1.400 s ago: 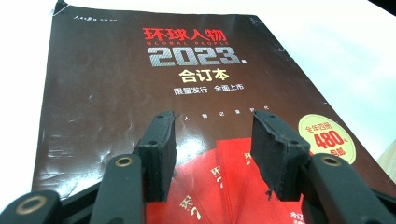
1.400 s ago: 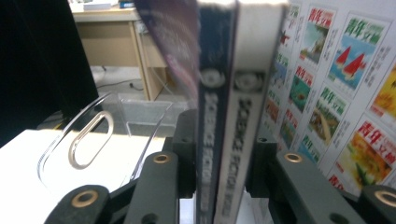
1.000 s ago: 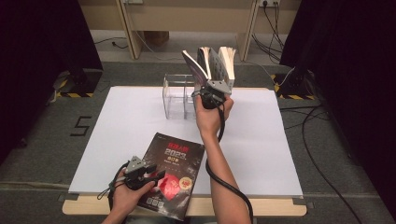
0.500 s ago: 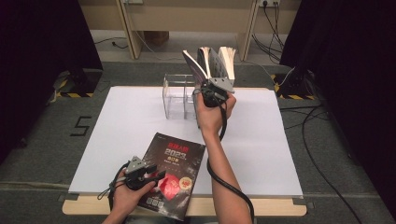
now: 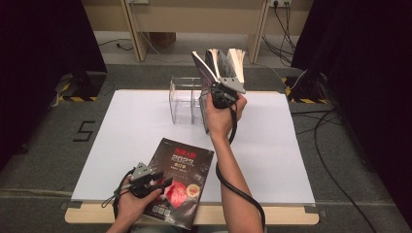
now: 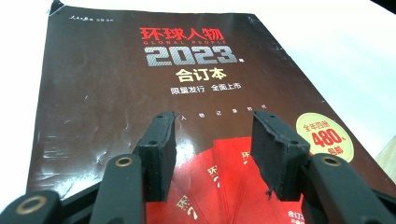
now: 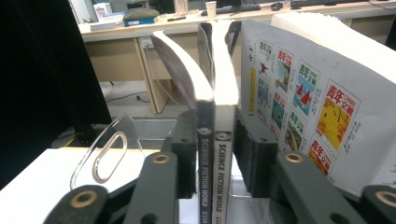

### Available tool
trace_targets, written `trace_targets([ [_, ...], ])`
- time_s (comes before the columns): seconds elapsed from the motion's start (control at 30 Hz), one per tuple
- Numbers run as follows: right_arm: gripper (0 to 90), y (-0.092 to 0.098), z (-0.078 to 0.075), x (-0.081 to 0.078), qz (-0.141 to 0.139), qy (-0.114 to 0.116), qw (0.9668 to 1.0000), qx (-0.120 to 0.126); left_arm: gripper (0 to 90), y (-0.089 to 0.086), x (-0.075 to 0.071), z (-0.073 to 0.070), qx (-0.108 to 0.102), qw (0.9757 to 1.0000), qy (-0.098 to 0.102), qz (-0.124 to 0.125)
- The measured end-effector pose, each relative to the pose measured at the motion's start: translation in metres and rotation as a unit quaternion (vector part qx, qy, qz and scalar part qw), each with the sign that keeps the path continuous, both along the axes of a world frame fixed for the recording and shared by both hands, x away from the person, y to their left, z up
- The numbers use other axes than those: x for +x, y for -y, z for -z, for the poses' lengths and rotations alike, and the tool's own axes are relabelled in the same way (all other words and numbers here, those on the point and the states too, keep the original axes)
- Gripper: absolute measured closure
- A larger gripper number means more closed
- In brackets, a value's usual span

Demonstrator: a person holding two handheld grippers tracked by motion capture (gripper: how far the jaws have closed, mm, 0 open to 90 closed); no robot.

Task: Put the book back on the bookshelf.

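Observation:
My right gripper (image 5: 222,91) is raised at the far middle of the table, beside a clear acrylic holder (image 5: 184,99). In the right gripper view its pads (image 7: 184,140) stand on both sides of two upright "Science Fiction World" magazines (image 7: 223,158), gripping their spines; the jaws have just been closing. The pages fan out above (image 5: 218,60). A third magazine with a colourful cover (image 7: 303,102) leans just to the right. My left gripper (image 5: 163,183) hovers open over a dark "2023" magazine (image 6: 140,84) that lies flat near the front edge.
A white sheet (image 5: 121,131) covers the tabletop, whose wooden front edge (image 5: 272,214) shows below it. The holder's curved clear wall (image 7: 109,149) stands left of the held magazines. Black curtains, cables and desk legs lie beyond the table.
Very little: the right hand and its magazines have shifted only slightly. The left hand has kept still over the dark magazine.

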State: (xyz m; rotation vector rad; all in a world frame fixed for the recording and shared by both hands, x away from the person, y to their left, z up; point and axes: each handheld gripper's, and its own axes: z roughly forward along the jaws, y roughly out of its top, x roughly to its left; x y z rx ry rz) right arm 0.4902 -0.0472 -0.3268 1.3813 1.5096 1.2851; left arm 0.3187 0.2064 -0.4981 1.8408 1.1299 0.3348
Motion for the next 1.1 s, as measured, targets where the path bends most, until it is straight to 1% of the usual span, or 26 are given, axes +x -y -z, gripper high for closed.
trace_targets([
  [0.13, 66.5, 0.001, 0.003, -0.004, -0.003, 0.001, 1.0000, 0.004, 49.5, 0.000, 0.000, 0.000, -0.001, 1.0000, -0.001, 0.000],
  [0.3, 62.1, 0.003, 0.007, -0.009, -0.008, 0.002, 0.9999, 0.010, 49.4, 0.001, 0.000, 0.000, 0.000, 1.0000, 0.000, 0.001],
  [0.5, 60.0, 0.004, 0.012, -0.014, -0.012, 0.001, 0.9999, 0.006, 49.5, 0.002, 0.000, 0.001, 0.001, 1.0000, -0.001, 0.002],
  [0.57, 59.5, 0.004, 0.013, -0.015, -0.014, -0.001, 0.9999, 0.008, 49.5, 0.002, 0.000, 0.001, 0.001, 1.0000, -0.001, 0.002],
  [0.7, 59.2, 0.004, 0.016, -0.017, -0.016, 0.001, 0.9999, 0.004, 49.5, 0.002, 0.000, 0.001, 0.000, 1.0000, -0.001, 0.001],
  [0.77, 58.8, 0.003, 0.016, -0.018, -0.019, 0.001, 0.9998, 0.006, 49.5, 0.002, 0.000, 0.001, 0.001, 1.0000, -0.001, 0.002],
  [0.9, 58.4, 0.003, 0.017, -0.021, -0.020, 0.005, 0.9998, 0.007, 49.5, 0.001, 0.000, 0.001, 0.000, 1.0000, -0.001, 0.001],
  [1.1, 58.2, 0.006, 0.024, -0.025, -0.026, -0.002, 0.9997, 0.005, 49.4, 0.002, 0.000, 0.001, 0.000, 1.0000, -0.001, 0.001],
])
